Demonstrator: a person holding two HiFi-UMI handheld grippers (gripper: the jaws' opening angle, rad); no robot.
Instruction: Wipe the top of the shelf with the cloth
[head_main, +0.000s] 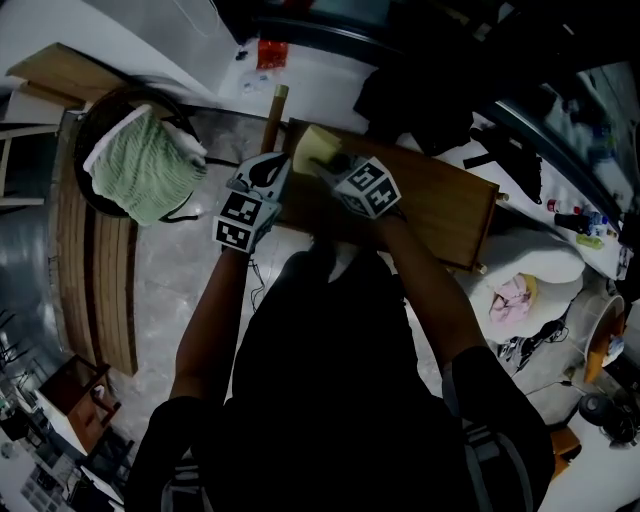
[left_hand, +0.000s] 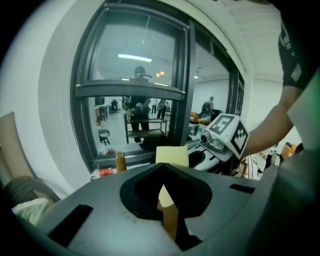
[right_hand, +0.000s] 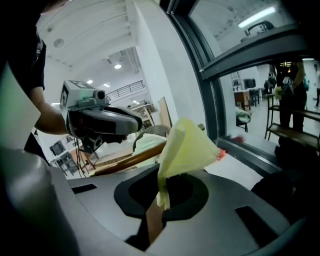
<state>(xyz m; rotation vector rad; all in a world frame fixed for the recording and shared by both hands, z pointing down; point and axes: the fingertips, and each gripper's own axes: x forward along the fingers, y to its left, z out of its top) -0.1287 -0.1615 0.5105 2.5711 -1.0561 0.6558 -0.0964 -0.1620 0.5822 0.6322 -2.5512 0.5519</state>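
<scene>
Cloth (right_hand: 187, 142), thin and yellow, is pinched by its lower edge in the right gripper (right_hand: 161, 200), at a corner of the wooden shelf (head_main: 440, 205) top. It looks light and limp, so it will probably fold; gripping more of the fabric seems safer. The left gripper (left_hand: 165, 197) has its jaws together, holding nothing.

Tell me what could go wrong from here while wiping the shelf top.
1. The right gripper pinches only a narrow fold of the yellow cloth, so dragging it might pull it free.
2. The cloth sits at a far corner of the shelf top, so a stroke could run off the edge.
3. The left gripper hangs close beside the right one, and they may bump.
</scene>
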